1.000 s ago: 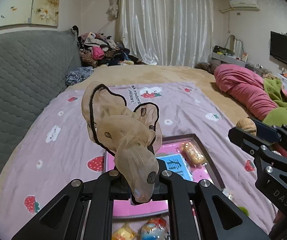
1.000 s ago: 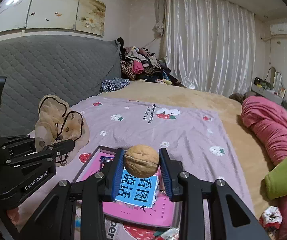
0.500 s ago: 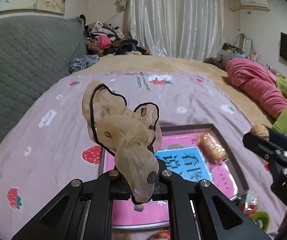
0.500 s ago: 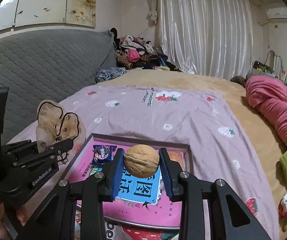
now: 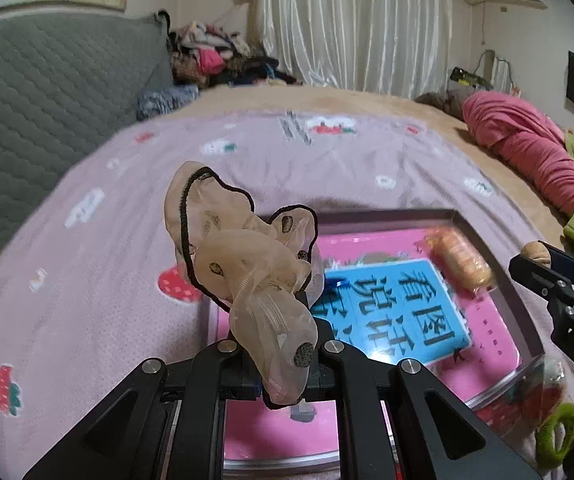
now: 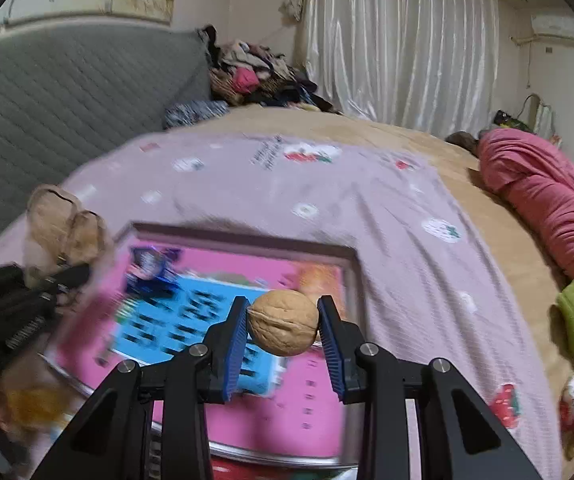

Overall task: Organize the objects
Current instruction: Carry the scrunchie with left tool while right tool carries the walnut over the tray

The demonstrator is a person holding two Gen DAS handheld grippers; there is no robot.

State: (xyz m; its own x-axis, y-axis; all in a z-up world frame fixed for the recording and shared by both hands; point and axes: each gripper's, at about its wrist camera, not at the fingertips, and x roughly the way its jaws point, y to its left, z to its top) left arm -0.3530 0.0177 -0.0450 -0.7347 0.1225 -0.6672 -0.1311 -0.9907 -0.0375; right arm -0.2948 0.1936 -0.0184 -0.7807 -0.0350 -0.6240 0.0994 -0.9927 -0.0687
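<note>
Both claws lower, nearer tray (image 6: pixel 351 280).

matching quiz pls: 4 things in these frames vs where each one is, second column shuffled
Things:
1. walnut
2. sheer beige scrunchie
3. wrapped orange snack
4. rolled pink blanket

Places:
A. in the left gripper
B. lying inside the pink tray, near its far right corner
C. in the right gripper
D. on the bed, far right, off the purple sheet

Pairs: 1-C, 2-A, 3-B, 4-D
</note>
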